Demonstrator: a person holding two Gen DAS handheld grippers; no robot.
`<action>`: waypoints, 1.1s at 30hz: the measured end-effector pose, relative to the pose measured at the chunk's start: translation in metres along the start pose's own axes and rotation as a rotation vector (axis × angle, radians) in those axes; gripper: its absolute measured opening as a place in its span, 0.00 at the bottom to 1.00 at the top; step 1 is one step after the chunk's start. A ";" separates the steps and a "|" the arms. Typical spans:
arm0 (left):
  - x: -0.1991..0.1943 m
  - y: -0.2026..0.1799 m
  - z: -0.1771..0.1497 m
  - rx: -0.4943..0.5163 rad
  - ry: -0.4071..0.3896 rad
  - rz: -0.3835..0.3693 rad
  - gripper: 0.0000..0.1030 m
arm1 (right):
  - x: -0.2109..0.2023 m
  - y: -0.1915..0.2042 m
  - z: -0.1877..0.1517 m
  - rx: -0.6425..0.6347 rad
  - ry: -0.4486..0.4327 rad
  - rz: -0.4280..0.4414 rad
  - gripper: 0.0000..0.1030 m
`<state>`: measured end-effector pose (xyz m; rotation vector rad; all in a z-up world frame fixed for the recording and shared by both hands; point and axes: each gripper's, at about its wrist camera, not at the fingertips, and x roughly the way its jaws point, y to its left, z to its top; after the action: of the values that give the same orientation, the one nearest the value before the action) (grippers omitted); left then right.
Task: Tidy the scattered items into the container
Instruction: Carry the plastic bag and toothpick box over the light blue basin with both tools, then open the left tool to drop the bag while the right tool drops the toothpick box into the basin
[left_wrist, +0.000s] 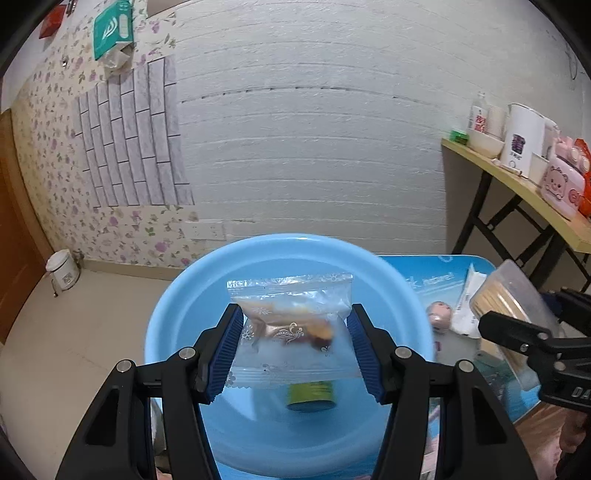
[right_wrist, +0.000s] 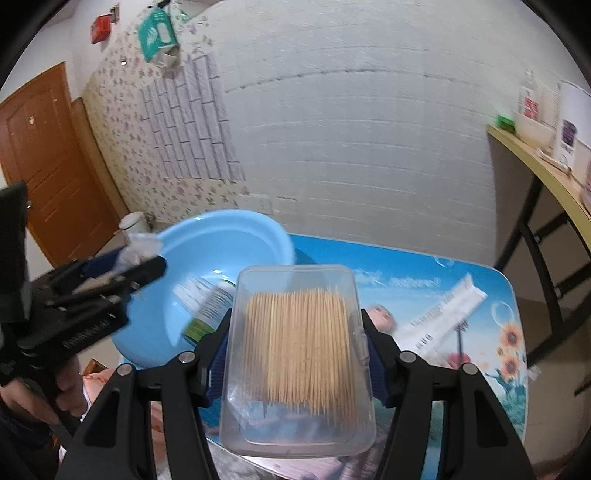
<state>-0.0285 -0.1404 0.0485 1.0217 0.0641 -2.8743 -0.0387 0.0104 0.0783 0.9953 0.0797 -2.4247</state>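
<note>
Above the blue basin (left_wrist: 177, 314), the left claw (left_wrist: 293, 345) grips a clear snack packet (left_wrist: 291, 325); no print legible. Right claw (right_wrist: 295, 354) clamps a toothpick box (right_wrist: 299, 354) over the table (right_wrist: 480, 280), whose slogan is blurred.

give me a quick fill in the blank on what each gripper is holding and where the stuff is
1. The left gripper holds a clear plastic snack packet above the light ____ plastic basin.
2. The right gripper grips a clear plastic box full of wooden ____.
3. A green-labelled can lies ____ the basin.

Missing words: blue; toothpicks; inside
</note>
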 end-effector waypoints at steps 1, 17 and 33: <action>0.002 0.003 -0.001 -0.004 0.005 0.002 0.55 | 0.003 0.005 0.002 -0.006 -0.001 0.010 0.60; 0.029 0.030 -0.008 0.010 0.048 0.010 0.55 | 0.037 0.040 0.014 -0.052 0.009 0.049 0.60; 0.049 0.040 -0.014 0.037 0.094 -0.009 0.55 | 0.057 0.058 0.018 -0.071 0.047 0.049 0.60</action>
<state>-0.0536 -0.1828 0.0069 1.1652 0.0224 -2.8446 -0.0564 -0.0691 0.0612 1.0106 0.1557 -2.3381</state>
